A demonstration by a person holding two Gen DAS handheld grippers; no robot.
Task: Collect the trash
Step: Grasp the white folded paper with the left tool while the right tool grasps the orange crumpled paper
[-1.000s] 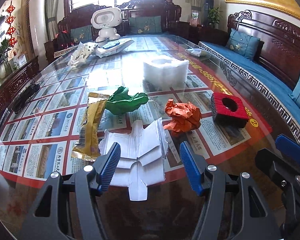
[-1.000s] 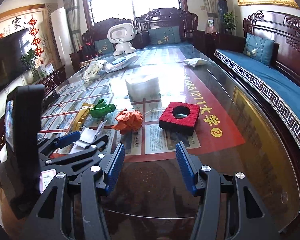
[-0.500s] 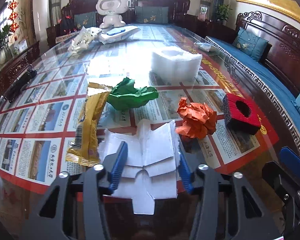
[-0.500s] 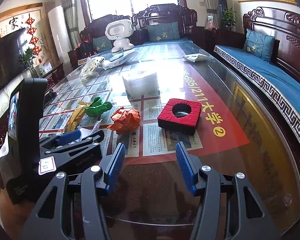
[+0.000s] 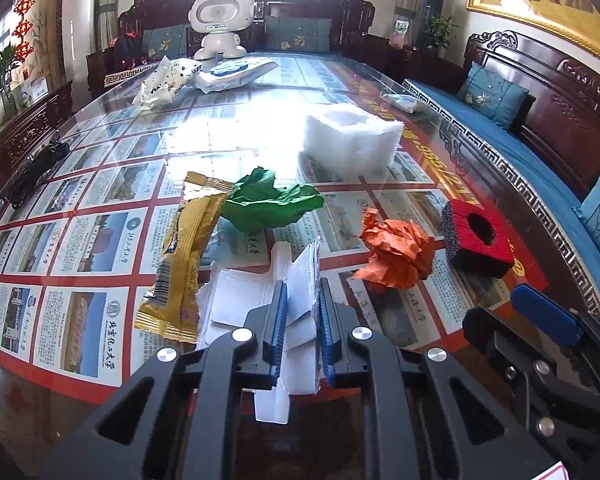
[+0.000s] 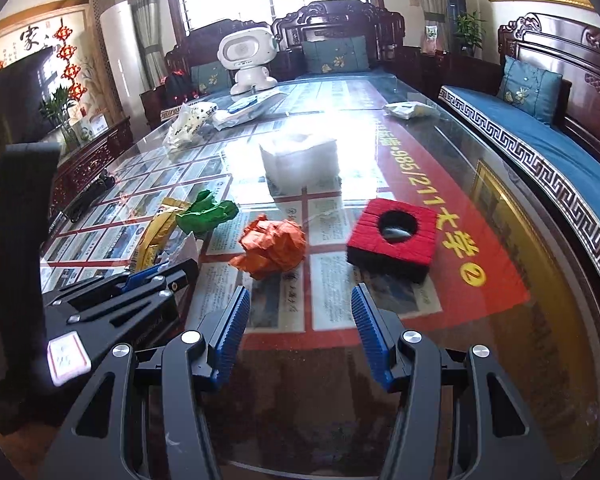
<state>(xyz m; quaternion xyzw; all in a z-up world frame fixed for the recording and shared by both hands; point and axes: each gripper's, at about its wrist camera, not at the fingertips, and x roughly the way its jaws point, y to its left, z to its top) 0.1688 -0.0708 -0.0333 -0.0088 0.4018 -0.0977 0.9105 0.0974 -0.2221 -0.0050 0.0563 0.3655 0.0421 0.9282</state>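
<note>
Yellow print reads "985/211大学" with a circled "2" on the red poster (image 6: 440, 216) under the table glass. Far left, a wall scroll (image 6: 32, 38) shows "家". The gold wrapper (image 5: 180, 256) has a barcode, its lettering unreadable.

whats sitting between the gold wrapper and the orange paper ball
The crumpled green paper lies between the gold wrapper and the orange paper ball, set slightly farther back; the left wrist view shows it best.

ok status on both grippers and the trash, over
Left gripper shut on white paper. Right gripper open, empty. Gold wrapper touching paper's left edge.
</note>
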